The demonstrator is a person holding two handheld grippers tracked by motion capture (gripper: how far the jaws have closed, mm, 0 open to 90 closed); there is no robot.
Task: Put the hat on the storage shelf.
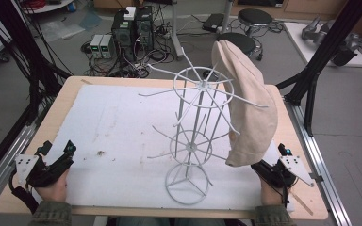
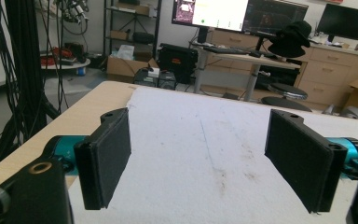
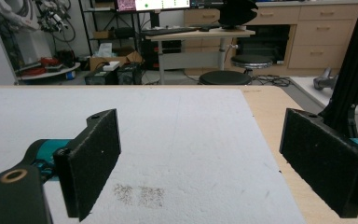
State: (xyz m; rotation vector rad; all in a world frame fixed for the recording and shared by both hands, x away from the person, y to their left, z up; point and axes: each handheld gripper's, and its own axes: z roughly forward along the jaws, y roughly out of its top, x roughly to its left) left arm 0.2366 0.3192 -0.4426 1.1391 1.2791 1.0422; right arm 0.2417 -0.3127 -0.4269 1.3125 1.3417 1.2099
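A beige cap hangs on an upper arm of the white wire rack at mid-counter. The right hand-held gripper, released, sits just below the cap's lower edge. The left hand-held gripper, released, rests well apart at the near-left corner of the white mat.

We saw open white mat left of the wire rack. Its spokes and the hanging cloth hat blocked the right side.

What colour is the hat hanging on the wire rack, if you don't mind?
Beige; the hat shows best in the high view.
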